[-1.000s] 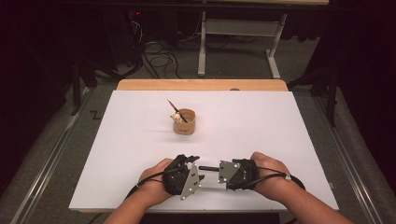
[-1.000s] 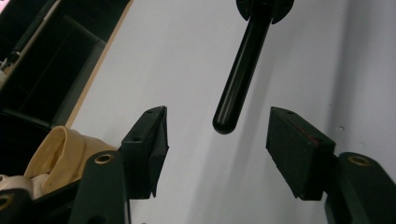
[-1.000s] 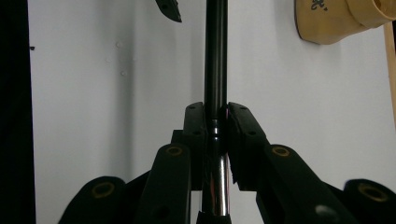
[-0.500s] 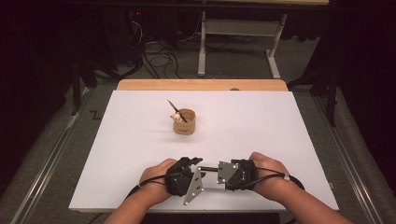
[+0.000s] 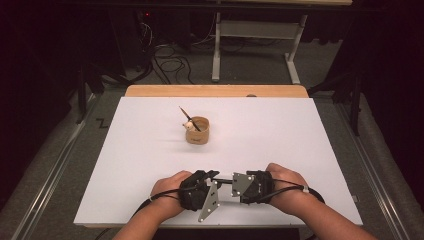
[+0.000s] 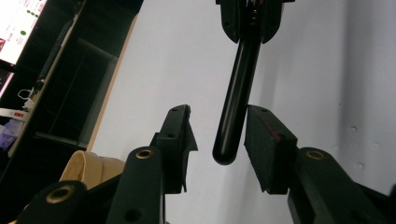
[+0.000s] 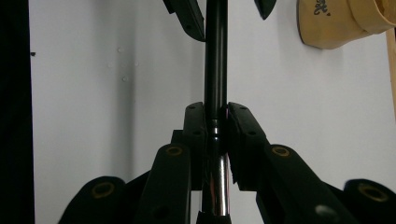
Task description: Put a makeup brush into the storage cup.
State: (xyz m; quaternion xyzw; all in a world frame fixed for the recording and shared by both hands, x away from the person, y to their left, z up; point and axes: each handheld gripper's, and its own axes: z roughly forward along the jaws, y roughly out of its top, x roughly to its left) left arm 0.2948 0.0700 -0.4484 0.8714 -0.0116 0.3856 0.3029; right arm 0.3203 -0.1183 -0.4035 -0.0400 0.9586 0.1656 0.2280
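**A:** Well, how far are you with the pen?

**B:** You hold it level between your two hands, at the near edge of the white table. Your right gripper pinches it firmly near the chrome end; in the right gripper view the two pads press on the barrel from both sides.

**A:** And your left gripper?

**B:** Its jaws have just been closing, but they are not yet on the pen. In the left gripper view the round black end hangs between the pads, with a gap on the left side and almost none on the right side. So this gripper is partly spread, holding nothing.

**A:** What is done, then, and what is left?

**B:** The pen is lifted and presented; that part is done, I think. You must finish the left grip, and then probably pull a cap or turn the barrel. The small wooden cup with a stick in it stands far from your hands, near the middle of the table, untouched.
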